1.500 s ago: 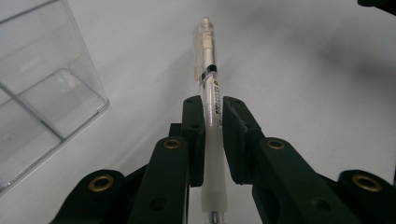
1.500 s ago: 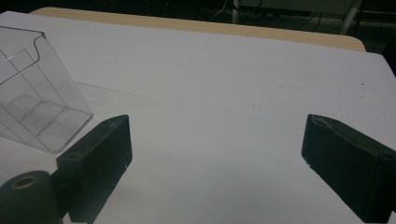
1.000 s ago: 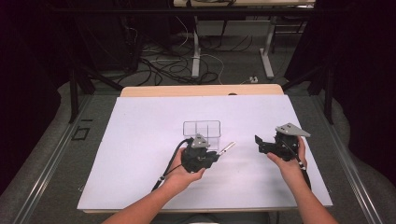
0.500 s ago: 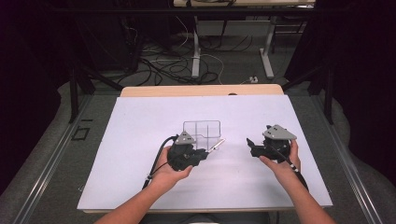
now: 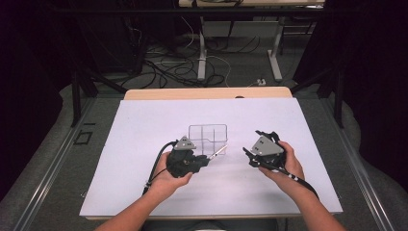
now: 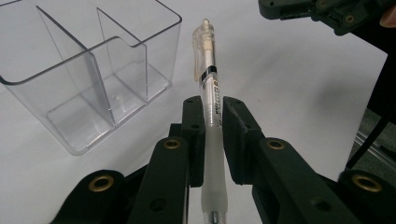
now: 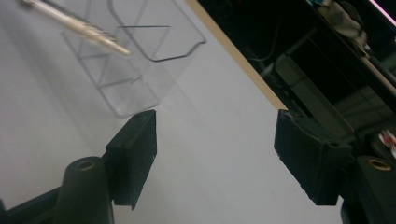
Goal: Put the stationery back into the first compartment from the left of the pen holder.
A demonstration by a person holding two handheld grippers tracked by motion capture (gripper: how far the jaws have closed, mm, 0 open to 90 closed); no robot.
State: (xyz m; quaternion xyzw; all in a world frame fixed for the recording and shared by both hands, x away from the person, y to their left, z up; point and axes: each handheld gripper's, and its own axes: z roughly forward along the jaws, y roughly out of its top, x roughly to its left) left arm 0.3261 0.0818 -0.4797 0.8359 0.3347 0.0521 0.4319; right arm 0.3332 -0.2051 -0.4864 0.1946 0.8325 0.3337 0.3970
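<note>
One white paper-covered table (image 5: 144, 144), smooth, matte. One clear hard-plastic organizer (image 5: 207, 139) at frame centre, square, four compartments. Two black grippers. Left gripper (image 6: 212, 116) clenched on one pen (image 6: 208, 84): translucent barrel, clear cap end pointing toward organizer corner, black band, tiny print unreadable. Right gripper (image 7: 215, 149) released, jaws just been closing, nothing between them.

Organizer (image 5: 208, 138) on table (image 5: 120, 159) centre; pen (image 5: 217, 152) just before it, between left claw (image 5: 204, 161) and right claw (image 5: 248, 155).
</note>
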